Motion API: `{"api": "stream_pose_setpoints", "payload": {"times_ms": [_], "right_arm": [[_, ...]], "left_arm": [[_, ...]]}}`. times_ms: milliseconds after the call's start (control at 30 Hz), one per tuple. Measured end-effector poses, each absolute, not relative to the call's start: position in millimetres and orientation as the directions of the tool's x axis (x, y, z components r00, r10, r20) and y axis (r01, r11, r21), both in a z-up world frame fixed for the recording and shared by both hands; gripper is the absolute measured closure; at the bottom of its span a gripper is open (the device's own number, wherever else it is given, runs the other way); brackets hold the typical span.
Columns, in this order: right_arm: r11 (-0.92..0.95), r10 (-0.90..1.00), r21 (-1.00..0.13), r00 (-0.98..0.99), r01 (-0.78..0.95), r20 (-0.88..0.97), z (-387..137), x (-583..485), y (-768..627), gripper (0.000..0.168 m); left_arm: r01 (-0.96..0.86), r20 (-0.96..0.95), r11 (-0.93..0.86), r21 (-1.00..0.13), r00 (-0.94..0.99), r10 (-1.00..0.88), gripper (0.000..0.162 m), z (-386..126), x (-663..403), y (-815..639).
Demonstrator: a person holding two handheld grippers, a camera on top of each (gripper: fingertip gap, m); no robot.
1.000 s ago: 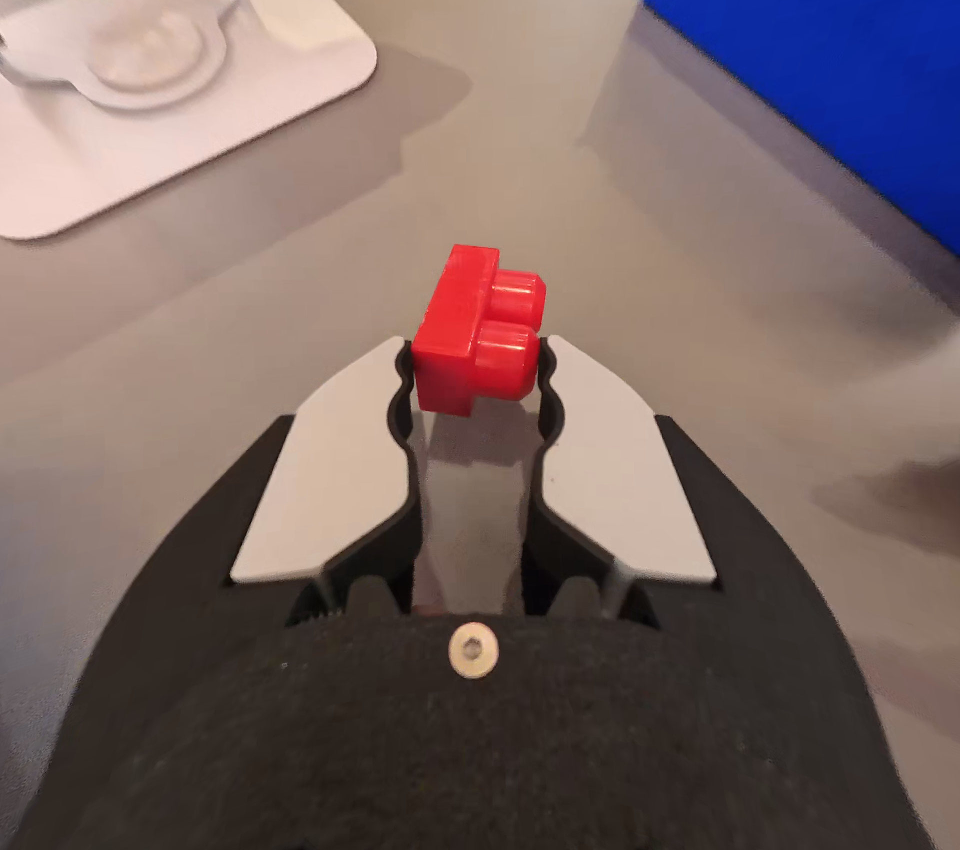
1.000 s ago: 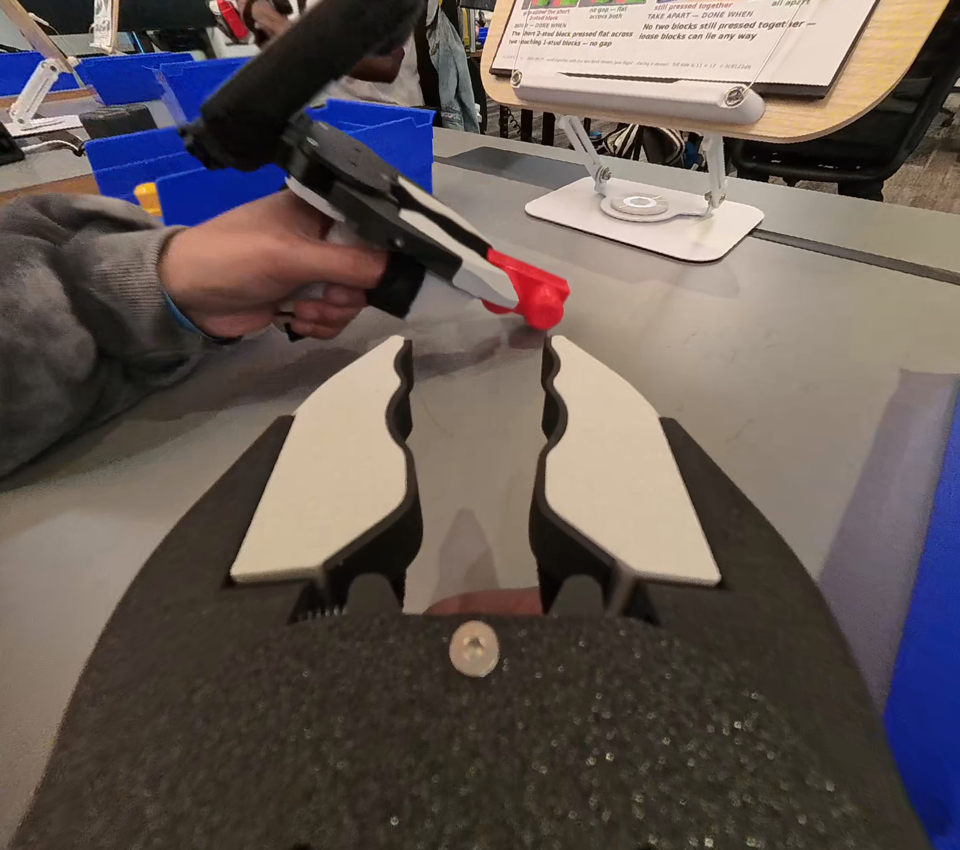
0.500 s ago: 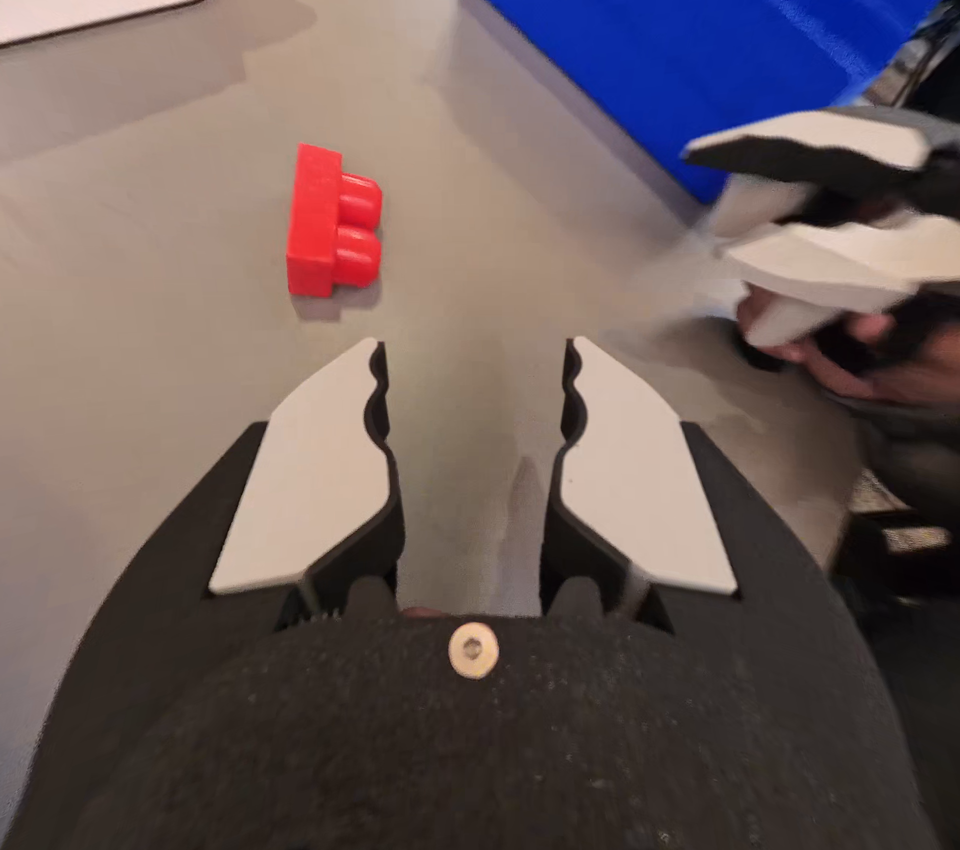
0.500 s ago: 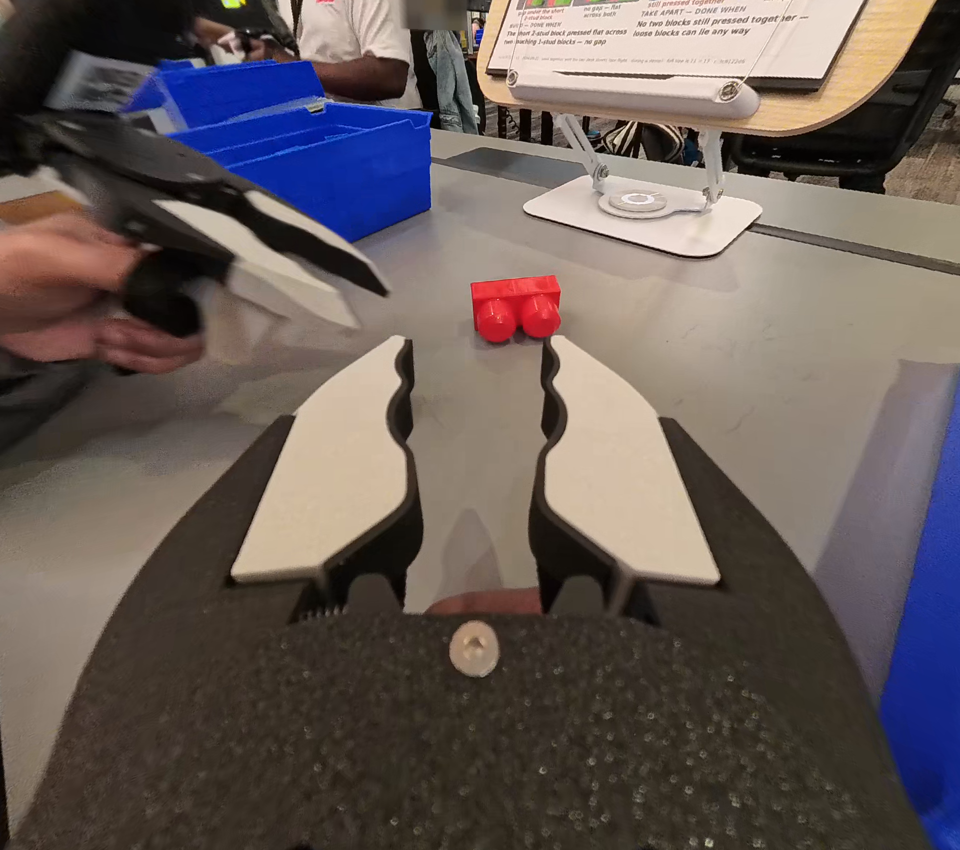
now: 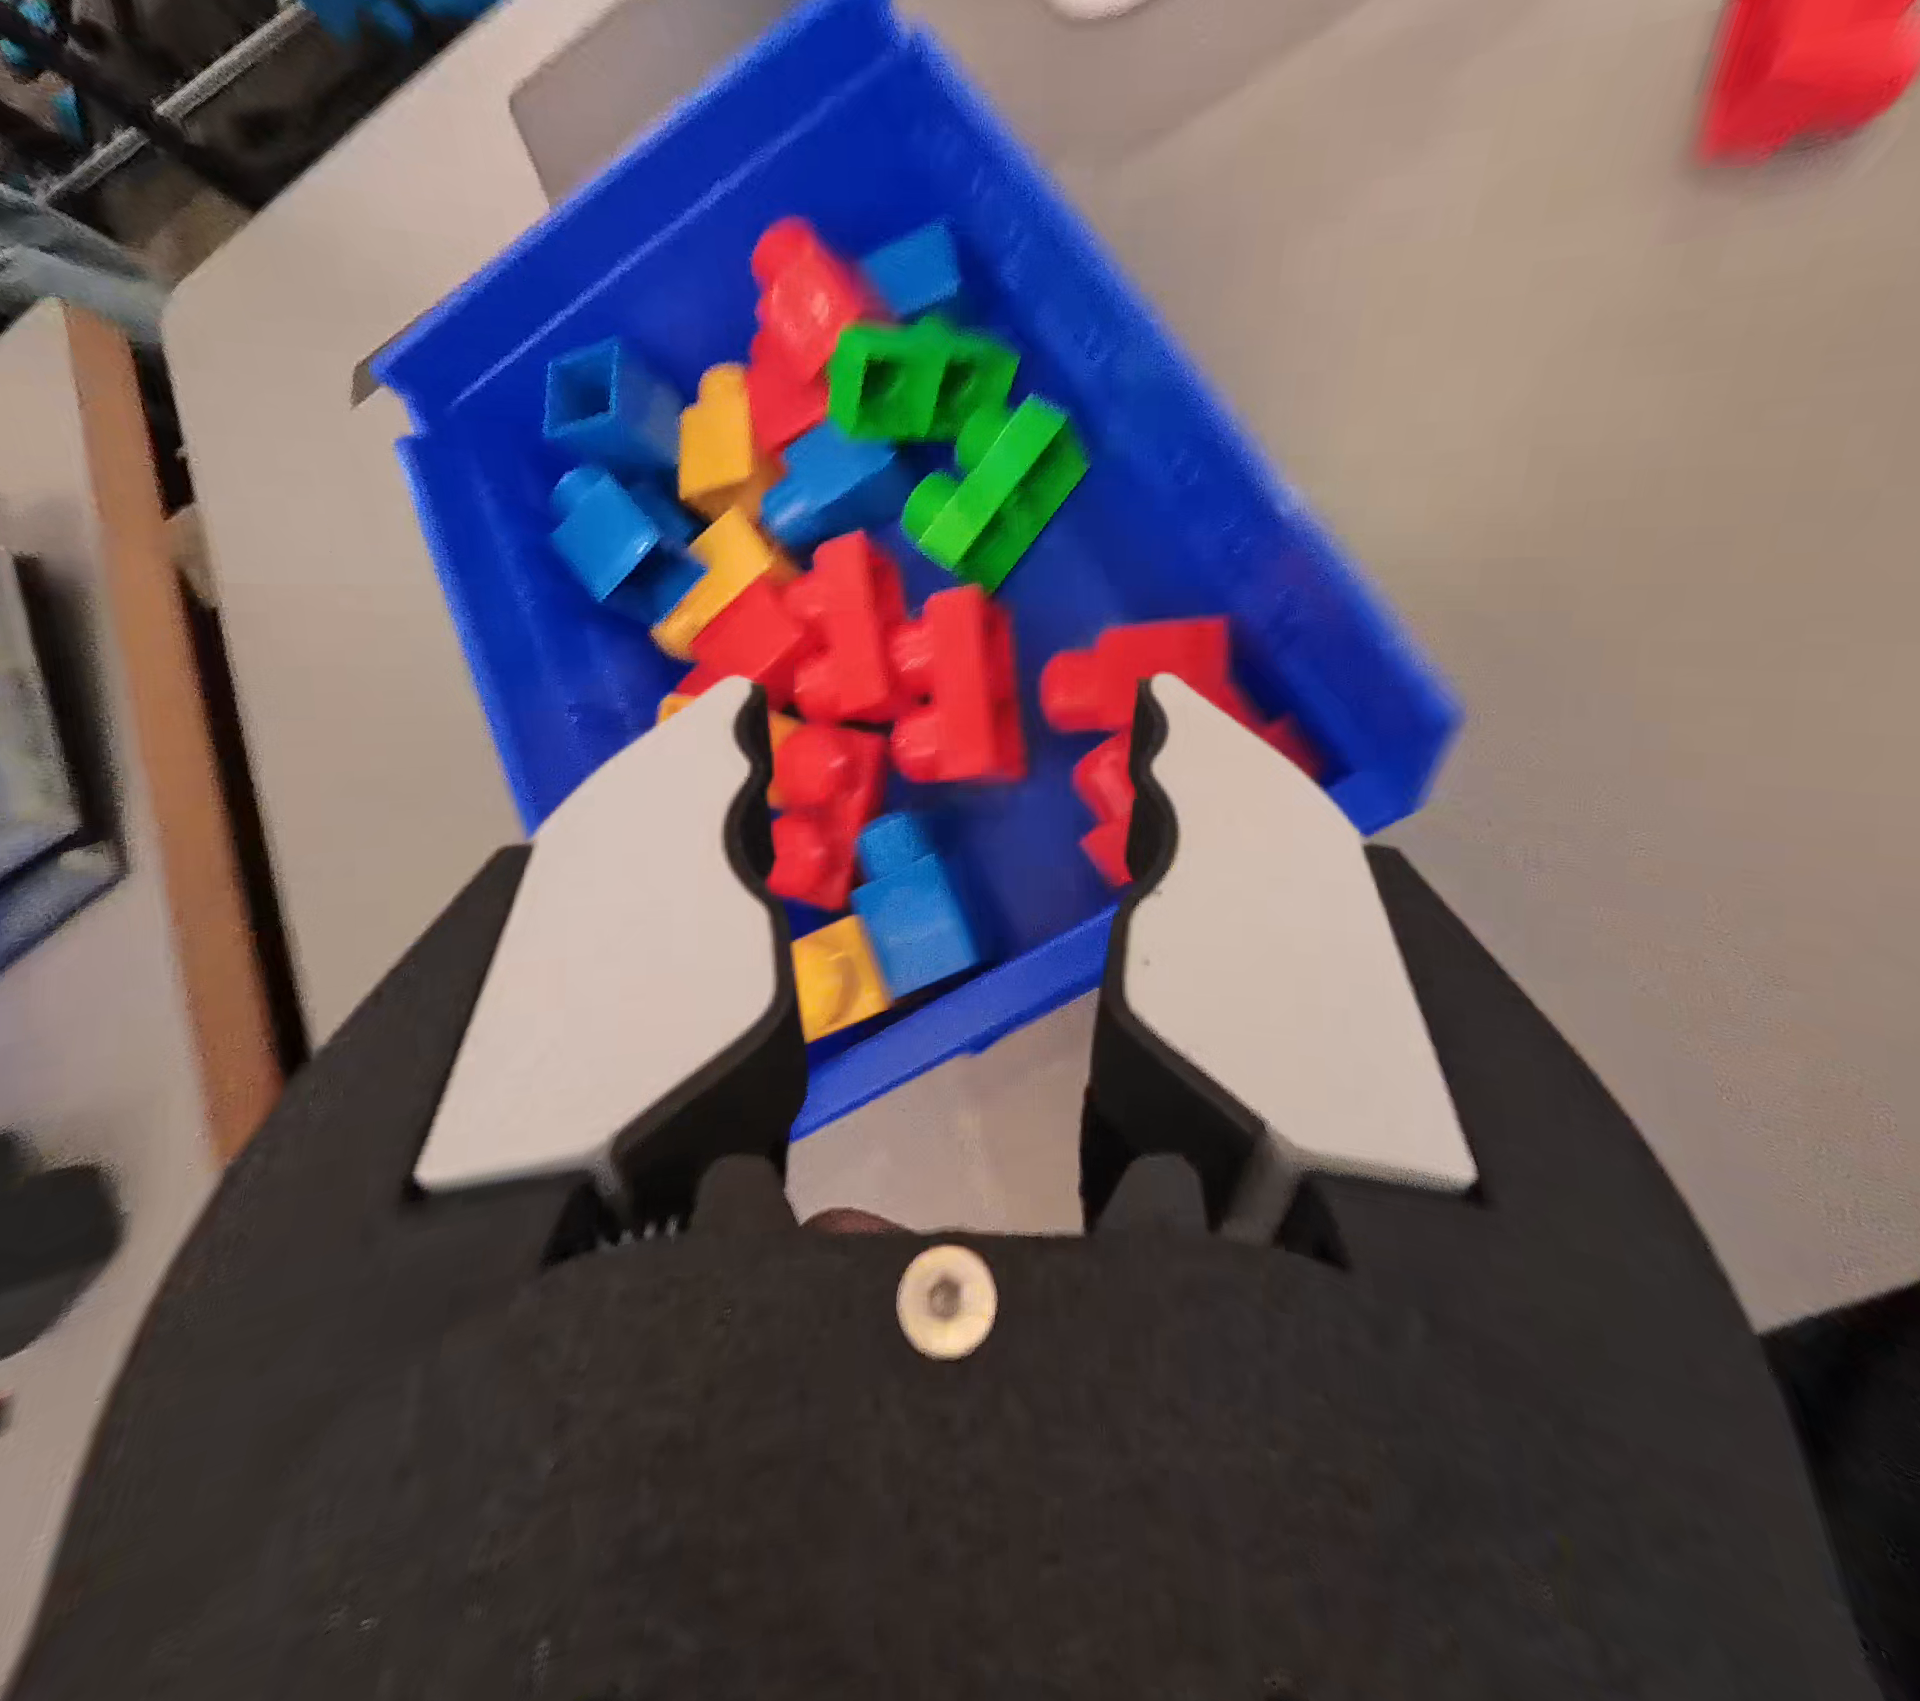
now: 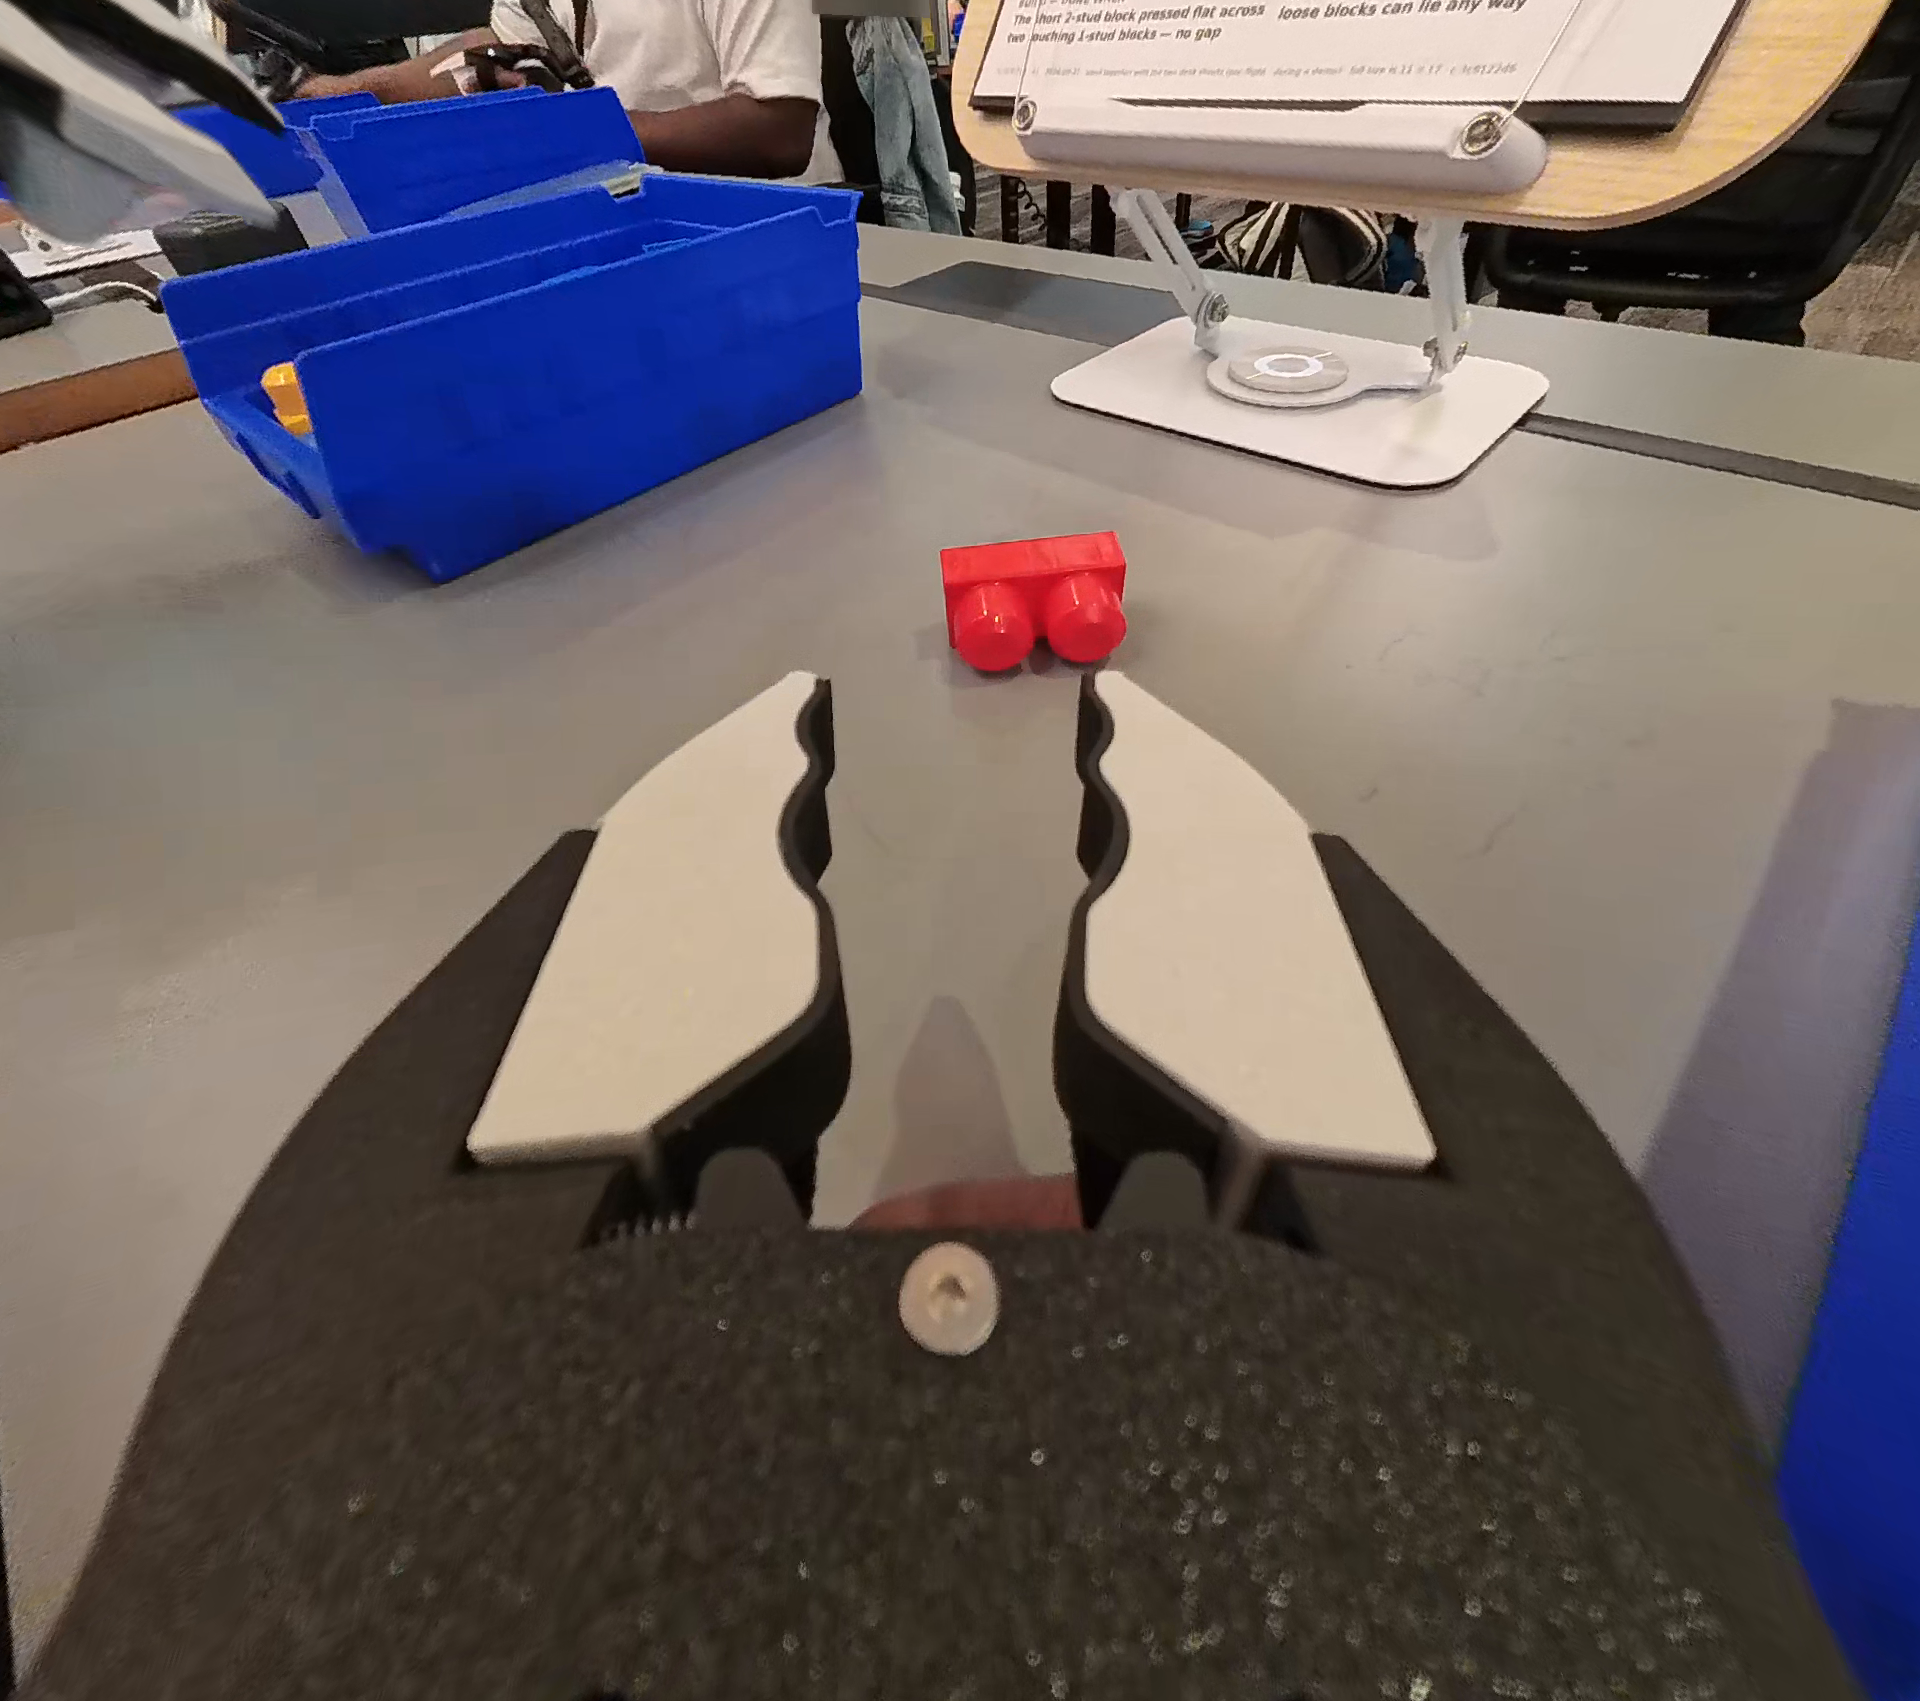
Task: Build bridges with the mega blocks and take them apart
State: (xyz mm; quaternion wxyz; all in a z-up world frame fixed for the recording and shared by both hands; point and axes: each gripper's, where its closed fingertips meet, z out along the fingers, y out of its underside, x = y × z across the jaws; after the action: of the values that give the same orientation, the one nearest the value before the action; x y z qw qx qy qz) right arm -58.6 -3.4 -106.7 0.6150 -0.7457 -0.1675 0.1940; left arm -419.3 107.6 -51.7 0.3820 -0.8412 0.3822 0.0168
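1. Left gripper (image 5: 945,701): fingers spread wide and holding nothing, poised above the blue bin (image 5: 1226,446) of loose mega blocks (image 5: 862,571) in red, blue, green and yellow. This view is motion-blurred.
2. Right gripper (image 6: 954,685): fingers moderately apart, holding nothing, low over the grey table (image 6: 1455,716).
3. Red two-stud block (image 6: 1034,602): lies on its side on the table just beyond the right fingertips, studs facing the camera, well apart from the bin (a red smear at the edge of the left view is probably the same piece).
4. Handling, as a judgement: hollow moulded plastic, so light, rigid and rather slick, unlikely to break. Best taken across the two flat faces of the body, not the rounded studs, which would let it roll out of the pads.
5. Change from one second earlier: the left gripper then clamped this red block above the table. It has since set the block down, spread its fingers and swung over to the bin. The right gripper has hardly moved.
6. Background: an instruction board on a white stand (image 6: 1299,394).
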Motion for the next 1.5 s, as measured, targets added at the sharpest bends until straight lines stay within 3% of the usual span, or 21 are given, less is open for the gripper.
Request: {"api": "stream_pose_setpoints", "payload": {"times_ms": [200, 400, 467, 567, 633, 700, 800, 867, 933, 1300, 1400, 1500], "right_arm": [[-0.195, 0.492, -0.981, 0.866, 0.01, -0.089, -107, -59, -3, 0.125], [-0.2, 0.498, -0.98, 0.862, 0.011, -0.092, -108, -60, -3, 0.125], [-0.203, 0.501, -0.979, 0.861, 0.011, -0.094, -108, -60, -3, 0.125], [-0.195, 0.501, -0.981, 0.861, 0.006, -0.094, -107, -60, -4, 0.126], [-0.193, 0.501, -0.981, 0.86, 0.005, -0.094, -107, -60, -4, 0.126], [-0.189, 0.502, -0.982, 0.86, 0.003, -0.094, -106, -60, -4, 0.126], [-0.196, 0.507, -0.981, 0.857, 0.008, -0.095, -107, -61, -4, 0.126], [-0.199, 0.51, -0.98, 0.855, 0.009, -0.096, -108, -61, -4, 0.126], [-0.198, 0.51, -0.98, 0.855, 0.007, -0.097, -108, -61, -4, 0.126], [-0.199, 0.517, -0.98, 0.85, 0.008, -0.098, -108, -62, -5, 0.127], [-0.201, 0.516, -0.98, 0.851, 0.005, -0.102, -108, -62, -4, 0.127], [-0.202, 0.515, -0.979, 0.851, 0.001, -0.105, -108, -62, -4, 0.127]], "left_arm": [[-0.83, -0.42, -0.428, -0.357, 0.552, -0.72, 0.097, -115, -469, 143], [-0.845, -0.403, -0.464, -0.265, 0.534, -0.743, 0.098, -135, -485, 183], [-0.847, -0.428, -0.484, -0.221, 0.53, -0.732, 0.084, -140, -491, 195], [-0.841, -0.434, -0.504, -0.197, 0.536, -0.724, 0.095, -137, -493, 200], [-0.864, -0.451, -0.472, -0.177, 0.497, -0.741, 0.116, -134, -492, 198], [-0.874, -0.431, -0.448, -0.186, 0.483, -0.762, 0.109, -132, -484, 193], [-0.86, -0.4, -0.485, -0.159, 0.505, -0.765, 0.114, -135, -486, 194], [-0.843, -0.417, -0.525, -0.117, 0.521, -0.745, 0.105, -138, -497, 200], [-0.819, -0.392, -0.556, -0.138, 0.561, -0.729, 0.113, -136, -496, 200], [-0.85, -0.372, -0.496, -0.176, 0.524, -0.766, 0.11, -118, -485, 184], [-0.859, -0.409, -0.444, -0.257, 0.513, -0.755, 0.11, -93, -476, 181], [-0.796, -0.425, -0.391, -0.462, 0.586, -0.69, 0.112, -43, -460, 170]]}}
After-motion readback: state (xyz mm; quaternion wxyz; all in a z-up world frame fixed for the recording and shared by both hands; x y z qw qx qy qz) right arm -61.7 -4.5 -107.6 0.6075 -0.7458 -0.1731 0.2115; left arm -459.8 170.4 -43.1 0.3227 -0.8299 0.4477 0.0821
